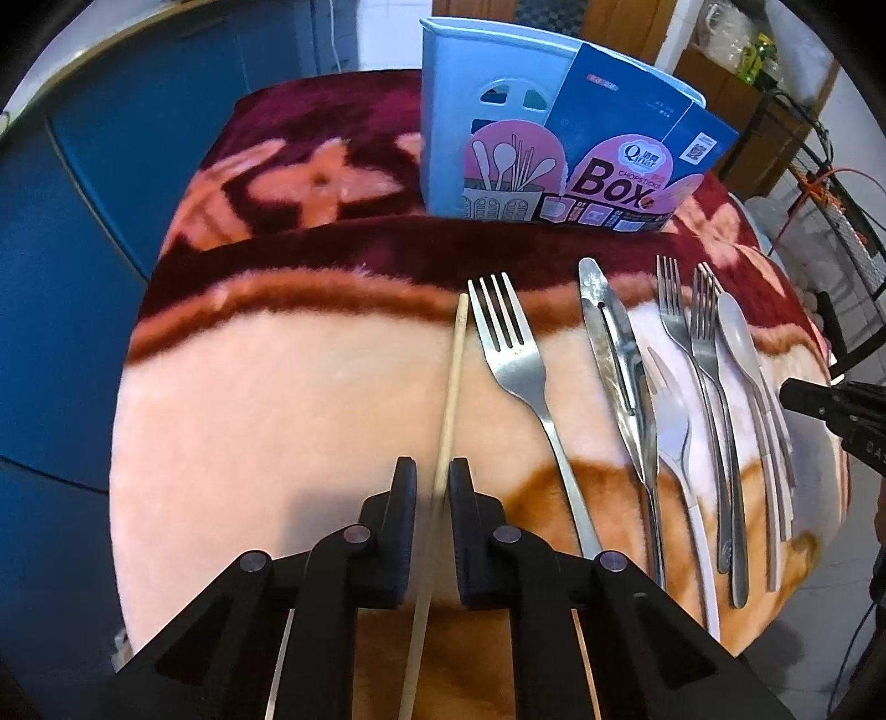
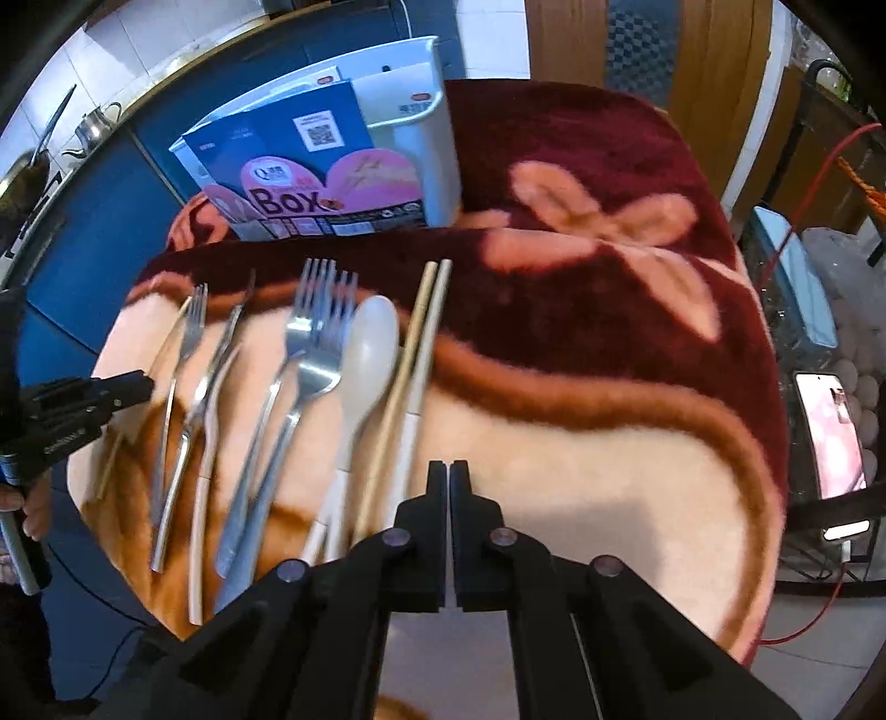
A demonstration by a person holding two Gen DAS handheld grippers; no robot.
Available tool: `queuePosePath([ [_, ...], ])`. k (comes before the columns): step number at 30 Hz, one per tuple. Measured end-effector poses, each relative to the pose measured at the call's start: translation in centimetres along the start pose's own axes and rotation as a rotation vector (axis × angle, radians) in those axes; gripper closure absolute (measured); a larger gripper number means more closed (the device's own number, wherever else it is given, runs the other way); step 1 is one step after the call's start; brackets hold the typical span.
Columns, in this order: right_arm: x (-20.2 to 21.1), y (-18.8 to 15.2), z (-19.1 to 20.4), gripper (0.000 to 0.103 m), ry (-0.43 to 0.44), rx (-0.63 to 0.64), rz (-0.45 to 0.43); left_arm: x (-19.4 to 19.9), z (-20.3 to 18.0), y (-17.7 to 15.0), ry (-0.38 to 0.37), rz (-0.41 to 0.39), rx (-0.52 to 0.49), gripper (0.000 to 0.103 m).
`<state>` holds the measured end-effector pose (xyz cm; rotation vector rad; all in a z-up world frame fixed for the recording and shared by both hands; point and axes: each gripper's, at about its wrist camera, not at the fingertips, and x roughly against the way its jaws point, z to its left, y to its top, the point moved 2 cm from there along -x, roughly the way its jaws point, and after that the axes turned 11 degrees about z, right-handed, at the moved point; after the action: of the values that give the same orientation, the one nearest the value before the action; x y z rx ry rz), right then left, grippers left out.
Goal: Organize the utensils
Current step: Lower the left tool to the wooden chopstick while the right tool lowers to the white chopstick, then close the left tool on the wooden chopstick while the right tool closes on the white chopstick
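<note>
In the left view, the left hand-held gripper clamps a chopstick; the right hand-held gripper is closed empty.

blue cabinets | wooden door | white tiled wall | pale floor

The box label reads "CHOPSTICKS Box"

A home kitchen, by every sign: blue cabinets under a worktop bearing a metal kettle and a pan, white wall tiles behind, a wooden door, a plush flowered blanket spread beneath forks and a spoon.
</note>
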<state>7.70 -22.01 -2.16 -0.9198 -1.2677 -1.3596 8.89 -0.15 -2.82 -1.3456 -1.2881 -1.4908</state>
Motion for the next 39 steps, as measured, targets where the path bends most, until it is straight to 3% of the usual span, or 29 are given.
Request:
queuePosePath([
  [8,-0.5,1.5,0.6,0.093,-0.017,0.003,0.029,-0.6,-0.6,1.6,0.034,0.038,-0.019,0.091],
  [17,-0.1,2.0,0.8,0.085,0.016,0.013,0.044,-0.5,0.2,1.9,-0.011,0.035,-0.013,0.090],
  [23,-1.0,2.8,0.8,0.087,0.013,0.019,0.059,-0.6,0.2,1.9,-0.009,0.005,-0.023,0.091],
  [24,-1.0,2.9,0.9,0.097,0.011,0.022,0.059,-0.6,0.2,1.9,-0.011,0.002,-0.021,0.091],
  [31,-0.2,2.1,0.5,0.100,-0.088,0.057,0.080,-0.4,1.1,1.6,-0.061,-0.001,-0.004,0.096],
  [39,0.7,2.7,0.7,0.096,-0.010,0.038,0.067,-0.5,0.9,2.3,-0.063,0.039,-0.010,0.095],
])
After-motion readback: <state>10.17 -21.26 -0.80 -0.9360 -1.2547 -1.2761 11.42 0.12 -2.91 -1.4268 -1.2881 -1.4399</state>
